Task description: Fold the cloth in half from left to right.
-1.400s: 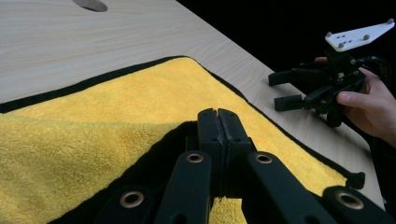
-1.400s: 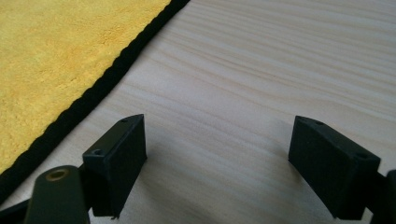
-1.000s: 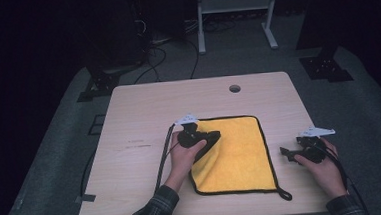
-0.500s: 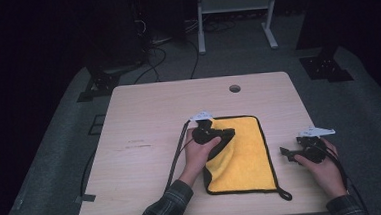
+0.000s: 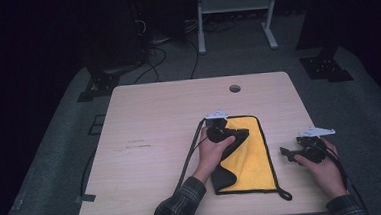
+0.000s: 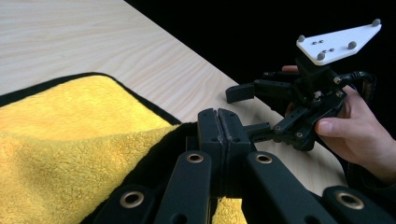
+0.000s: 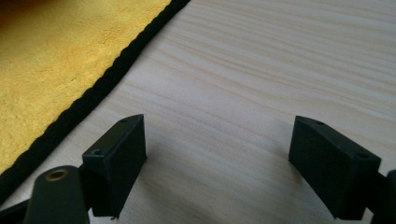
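A yellow cloth (image 5: 249, 164) with black edging lies right of the middle of the wooden table (image 5: 149, 120). Its left part is lifted and folded over toward the right. My left gripper (image 5: 240, 134) is over the cloth, shut on its black-edged left side. In the left gripper view the jaws (image 6: 218, 116) are pressed together, with the cloth (image 6: 70, 121) bunched below them. My right gripper (image 5: 285, 153) rests low on the table just right of the cloth, open with nothing between its pads. In the right gripper view bare wood lies between its jaws (image 7: 219, 163), and the cloth (image 7: 56, 56) is at the upper left.
A round cable hole (image 5: 234, 88) sits near the table's far edge. A black loop (image 5: 284, 196) trails from the cloth's near right corner. A strip of tape (image 5: 85, 198) marks the near left edge. A white-legged frame (image 5: 232, 4) and cables stand on the floor beyond.
My left gripper has moved to the right across the cloth, dragging its left side along, so the cloth looks narrower and folded. The right gripper has stayed where it was.
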A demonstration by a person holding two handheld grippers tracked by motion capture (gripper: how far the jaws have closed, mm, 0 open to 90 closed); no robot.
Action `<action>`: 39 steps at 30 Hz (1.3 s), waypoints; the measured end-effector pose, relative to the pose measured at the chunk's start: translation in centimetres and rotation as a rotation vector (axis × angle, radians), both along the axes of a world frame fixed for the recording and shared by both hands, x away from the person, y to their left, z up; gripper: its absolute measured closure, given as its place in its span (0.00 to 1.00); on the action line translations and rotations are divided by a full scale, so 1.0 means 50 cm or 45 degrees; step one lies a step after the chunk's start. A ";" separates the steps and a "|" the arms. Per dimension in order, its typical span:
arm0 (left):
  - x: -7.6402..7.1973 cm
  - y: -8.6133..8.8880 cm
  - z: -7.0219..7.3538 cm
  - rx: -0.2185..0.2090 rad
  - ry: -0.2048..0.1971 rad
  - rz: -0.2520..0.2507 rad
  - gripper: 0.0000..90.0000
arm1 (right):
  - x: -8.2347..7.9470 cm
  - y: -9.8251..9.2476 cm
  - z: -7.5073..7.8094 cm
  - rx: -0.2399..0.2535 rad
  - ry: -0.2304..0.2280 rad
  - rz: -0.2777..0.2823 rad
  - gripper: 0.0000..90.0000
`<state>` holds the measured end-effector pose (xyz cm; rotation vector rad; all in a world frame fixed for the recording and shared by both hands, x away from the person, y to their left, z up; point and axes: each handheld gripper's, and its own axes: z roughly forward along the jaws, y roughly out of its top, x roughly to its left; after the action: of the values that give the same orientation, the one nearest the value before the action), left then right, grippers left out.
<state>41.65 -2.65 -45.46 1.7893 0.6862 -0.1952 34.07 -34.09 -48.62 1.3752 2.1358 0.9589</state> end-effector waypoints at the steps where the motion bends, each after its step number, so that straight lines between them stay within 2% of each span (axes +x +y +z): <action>1: 0.000 -0.005 0.000 0.002 -0.002 -0.004 0.99 | 0.000 0.000 0.000 0.000 0.000 0.000 0.20; 18: 0.017 -0.081 -0.012 0.028 0.031 -0.055 0.99 | 0.000 0.000 0.000 0.000 0.000 0.000 0.20; 27: 0.025 -0.121 -0.039 0.125 0.067 -0.085 0.99 | 0.000 0.000 0.000 -0.001 0.000 0.001 0.19; 35: 0.028 -0.149 -0.049 0.269 0.069 -0.083 0.99 | 0.000 0.000 0.000 -0.001 0.000 0.002 0.19; 39: 0.025 -0.150 -0.042 0.235 0.055 -0.091 0.92 | 0.000 0.000 0.000 -0.002 0.000 0.006 0.19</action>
<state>42.89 -10.13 -47.57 1.9925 0.6899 -0.2250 34.07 -34.08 -48.63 1.3700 2.1399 0.9591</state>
